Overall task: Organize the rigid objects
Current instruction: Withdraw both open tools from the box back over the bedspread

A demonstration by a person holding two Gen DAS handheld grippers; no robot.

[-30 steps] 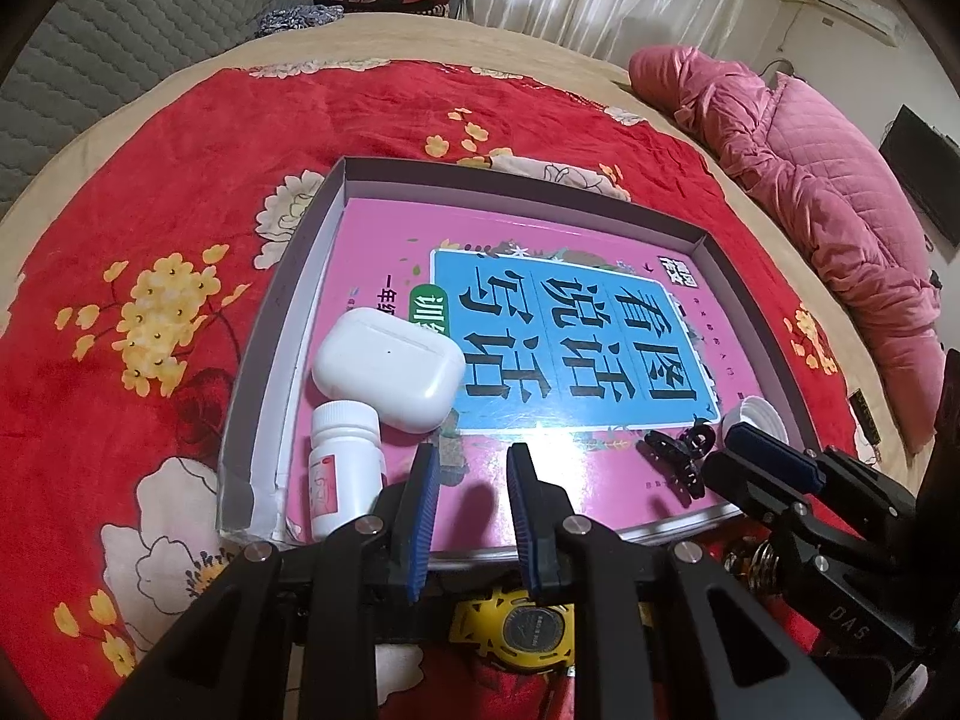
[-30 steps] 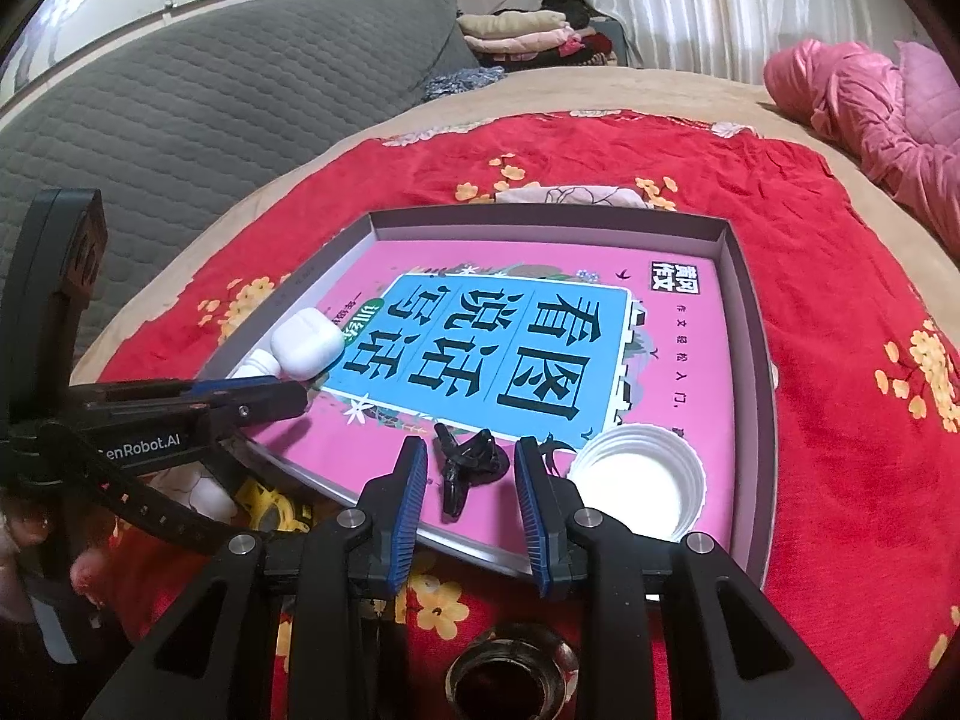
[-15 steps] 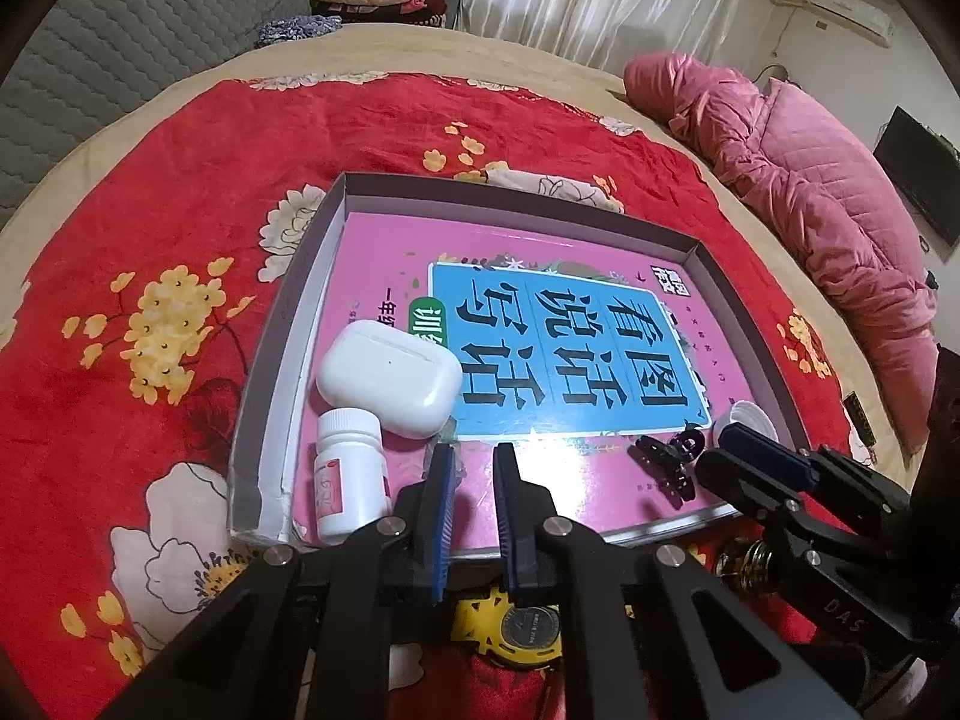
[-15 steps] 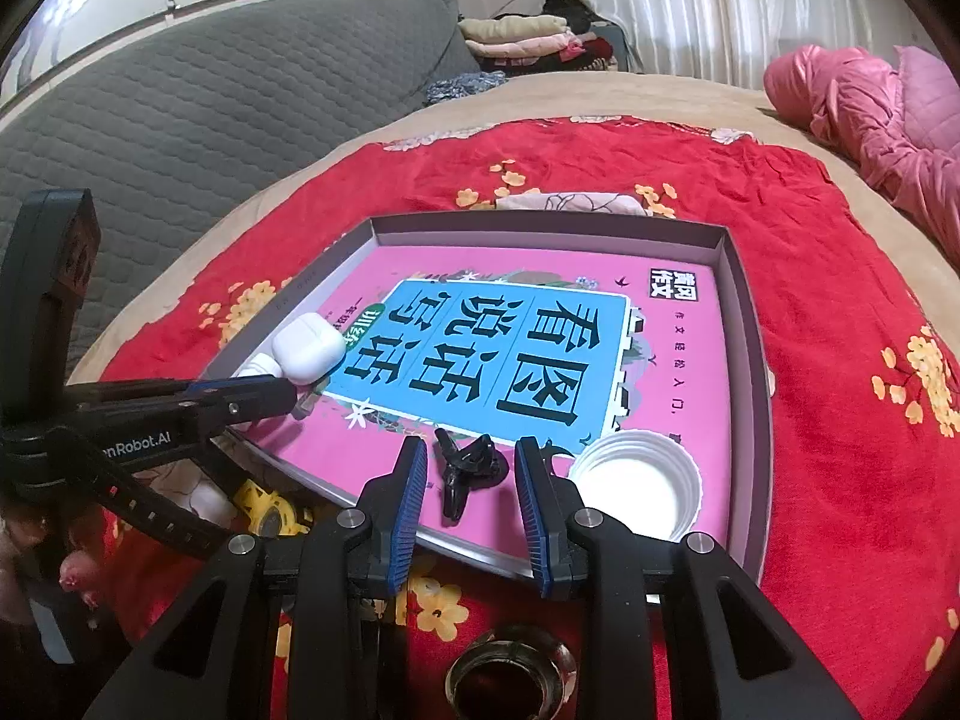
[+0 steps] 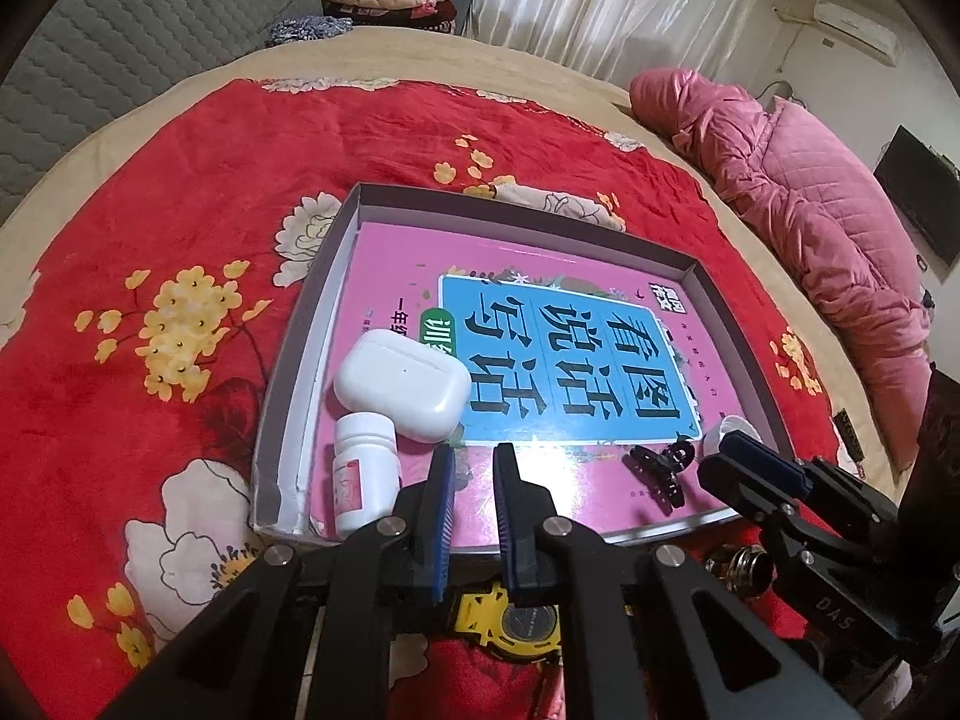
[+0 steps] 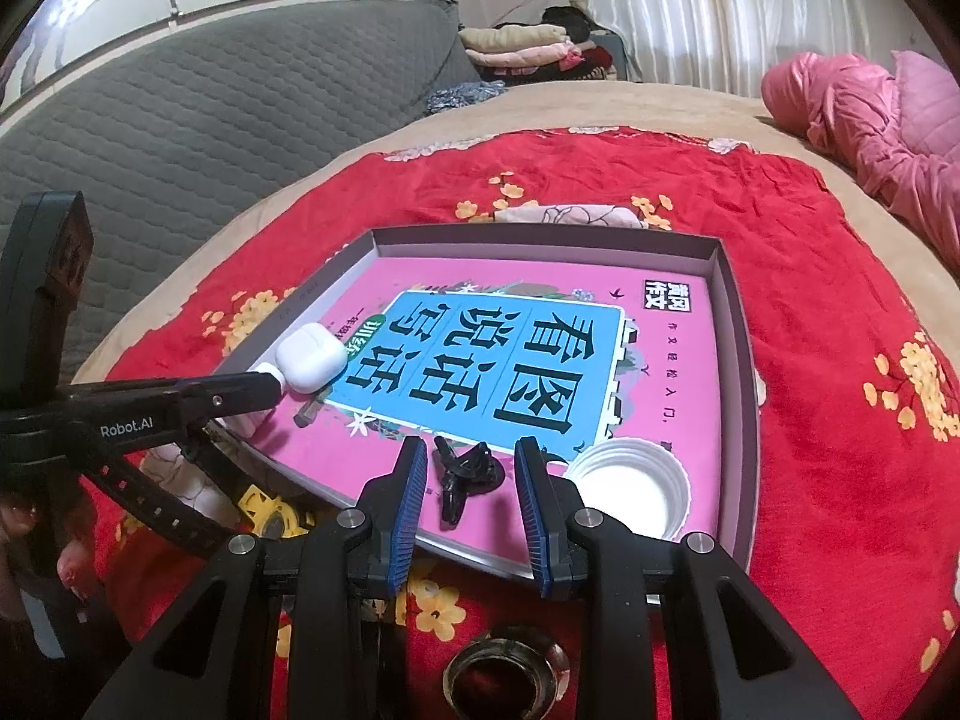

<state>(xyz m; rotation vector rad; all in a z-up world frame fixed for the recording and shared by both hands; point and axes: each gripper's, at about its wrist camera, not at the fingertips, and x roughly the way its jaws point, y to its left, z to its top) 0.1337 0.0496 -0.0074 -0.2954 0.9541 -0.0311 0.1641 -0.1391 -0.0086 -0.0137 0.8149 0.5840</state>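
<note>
A grey tray (image 5: 312, 324) lined with a pink book lies on the red blanket. In it are a white earbud case (image 5: 402, 384), a white pill bottle (image 5: 365, 468), a black hair clip (image 5: 660, 468) and a white lid (image 6: 624, 489). A small dark piece (image 6: 307, 411) lies near the case. My left gripper (image 5: 474, 468) is narrowly open and empty over the tray's near edge. My right gripper (image 6: 471, 468) is open with the hair clip (image 6: 462, 474) lying between its fingers, untouched. A yellow tape measure (image 5: 516, 624) and a metal ring (image 6: 504, 672) lie on the blanket outside the tray.
The red flowered blanket (image 5: 150, 276) covers a bed. A pink quilt (image 5: 810, 204) lies at the far right, a grey padded headboard (image 6: 210, 120) at the left, and folded clothes (image 6: 522, 45) at the back.
My left gripper narrowed, then widened a little, and pulled back slightly from the tray. My right gripper stayed open around the hair clip.
</note>
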